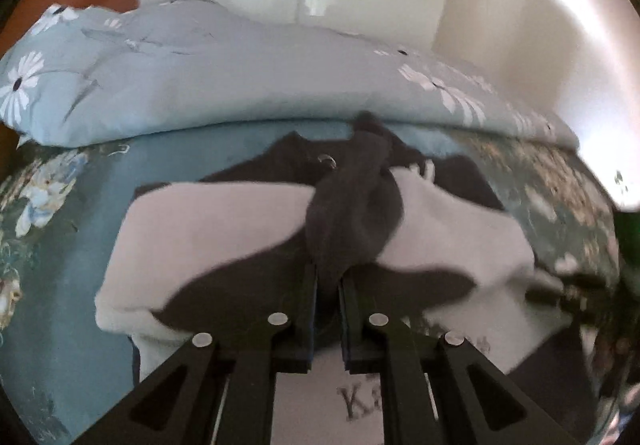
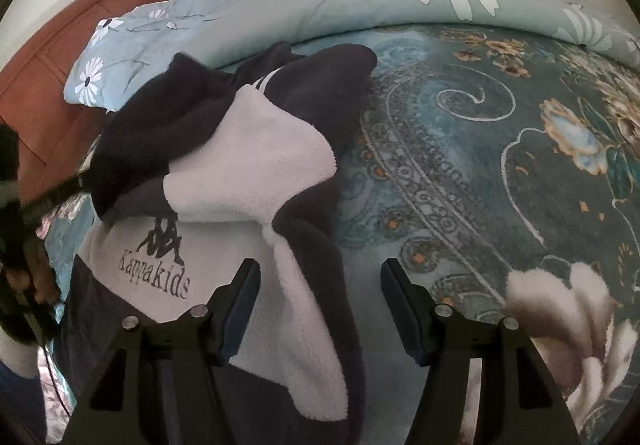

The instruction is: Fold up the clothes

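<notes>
A navy and white fleece sweatshirt [image 2: 248, 161] with a "Kappa kids" logo [image 2: 158, 265] lies partly folded on the bed. My left gripper [image 1: 329, 277] is shut on its dark sleeve [image 1: 352, 205] and holds it up over the white body [image 1: 208, 221]. My right gripper [image 2: 318, 297] is open and empty, hovering over the sweatshirt's right edge and the bedspread. The left gripper also shows blurred at the left edge of the right wrist view [image 2: 24, 213].
The sweatshirt rests on a teal floral bedspread [image 2: 500, 149]. A light blue quilt with white daisies [image 1: 208, 77] is bunched along the far side. A reddish wooden headboard [image 2: 80, 29] stands at the left; white walls lie behind.
</notes>
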The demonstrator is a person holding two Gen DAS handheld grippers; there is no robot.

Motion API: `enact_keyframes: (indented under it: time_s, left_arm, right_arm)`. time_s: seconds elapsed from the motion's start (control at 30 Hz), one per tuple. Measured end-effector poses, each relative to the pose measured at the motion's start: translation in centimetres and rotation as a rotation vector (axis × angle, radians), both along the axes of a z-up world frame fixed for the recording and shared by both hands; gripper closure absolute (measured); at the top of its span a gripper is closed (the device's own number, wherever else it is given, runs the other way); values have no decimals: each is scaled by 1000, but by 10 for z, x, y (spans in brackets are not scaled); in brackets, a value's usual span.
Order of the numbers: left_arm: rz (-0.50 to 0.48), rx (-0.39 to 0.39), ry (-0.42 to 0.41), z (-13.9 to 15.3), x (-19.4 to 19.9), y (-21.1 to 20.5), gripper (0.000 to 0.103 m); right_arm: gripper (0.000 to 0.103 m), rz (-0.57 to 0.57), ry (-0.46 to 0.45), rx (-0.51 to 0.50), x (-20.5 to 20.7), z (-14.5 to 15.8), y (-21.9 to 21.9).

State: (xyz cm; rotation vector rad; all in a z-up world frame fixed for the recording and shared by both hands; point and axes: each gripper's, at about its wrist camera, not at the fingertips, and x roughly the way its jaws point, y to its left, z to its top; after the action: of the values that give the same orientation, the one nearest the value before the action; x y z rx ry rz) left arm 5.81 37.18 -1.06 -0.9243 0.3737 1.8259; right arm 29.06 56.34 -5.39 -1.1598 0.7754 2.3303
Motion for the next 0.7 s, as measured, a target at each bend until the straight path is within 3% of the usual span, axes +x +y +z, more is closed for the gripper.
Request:
enact_keyframes:
  time_s: [0.07,0.2,0.3,0.4,0.47,0.57,0.7]
  left_arm:
    - [-30,11,-35,0,5,-14,73]
    - [-43,117,-93,17,0,-51,62]
    - [61,217,-141,29,-22,-72,55]
    - [231,249,-168,29,-48,-86,49]
    - [325,222,-183,21,-64,-87,49]
    - [440,148,-206,5,-86,-84,49]
    - [446,121,-257,-13,-98,-77,46]
  right_arm:
    - [39,-18,-1,32,3,7,-2]
    - [39,-26,59,134,6,41,-12]
    - [39,-7,141,132,-6,64,-16]
    - [39,74,186,53,-58,72,-23]
    - [39,124,207,-3,-102,76,-30]
    - [39,105,201,-51,-153,76,-30]
    - [39,1,89,-53,-207,65,-22]
